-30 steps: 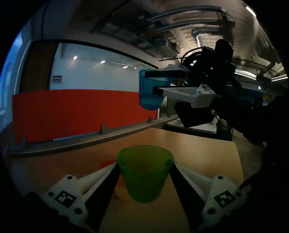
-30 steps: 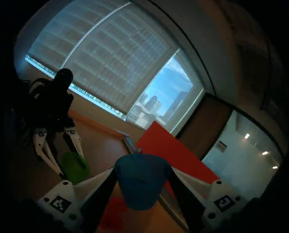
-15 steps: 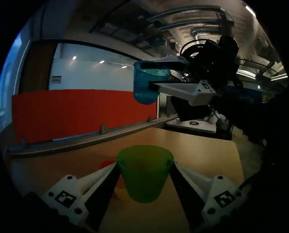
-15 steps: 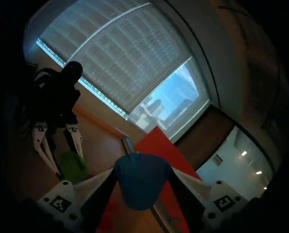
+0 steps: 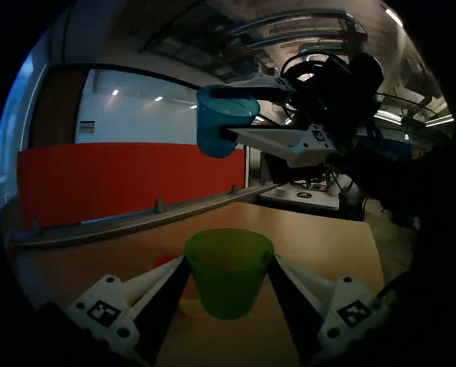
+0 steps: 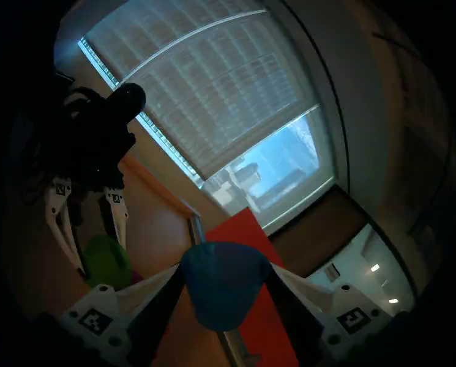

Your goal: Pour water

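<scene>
A red thing [image 5: 164, 261] on the table [image 5: 325, 238] lies mostly hidden behind the green cup [image 5: 229, 272] and a finger [image 5: 160, 287] of the left gripper [image 5: 228, 260]. Whether that cup or the blue cup [image 5: 218, 125] holds water cannot be told. In the right gripper view the green cup's lower part is hidden by a finger of the right gripper [image 6: 224, 269]

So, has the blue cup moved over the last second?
Yes. The blue cup has shifted left and slightly up against the orange wall panel.
</scene>
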Motion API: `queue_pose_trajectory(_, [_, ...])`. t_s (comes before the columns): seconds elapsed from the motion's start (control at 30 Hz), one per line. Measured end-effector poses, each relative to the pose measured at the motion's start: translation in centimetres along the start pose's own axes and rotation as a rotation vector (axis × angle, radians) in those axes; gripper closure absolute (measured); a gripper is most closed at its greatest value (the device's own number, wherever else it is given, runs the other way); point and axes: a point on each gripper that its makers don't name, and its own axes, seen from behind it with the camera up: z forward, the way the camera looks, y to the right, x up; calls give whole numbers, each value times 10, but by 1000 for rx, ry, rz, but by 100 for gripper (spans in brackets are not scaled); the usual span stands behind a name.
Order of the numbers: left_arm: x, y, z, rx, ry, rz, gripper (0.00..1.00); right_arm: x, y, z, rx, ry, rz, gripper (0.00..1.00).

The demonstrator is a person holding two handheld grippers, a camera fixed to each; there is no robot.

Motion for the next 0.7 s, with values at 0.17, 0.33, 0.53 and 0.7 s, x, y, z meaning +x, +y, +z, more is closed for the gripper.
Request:
queue_pose_trajectory(0.17, [1,2,0,-6,4,-1,14,7,2,3,1,6,-46,8])
queue_pose_trajectory(0.33, [3,3,0,-7,7,2,14,11,4,6,-3,8,-104,8])
queue_pose_trajectory(0.53, [3,7,0,-20,8,2,14,15,3,6,-4,12,-147,8])
queue_pose_trajectory(0.7, [4,11,1,-34,11,5,14,18,3,6,-3,13,-176,8])
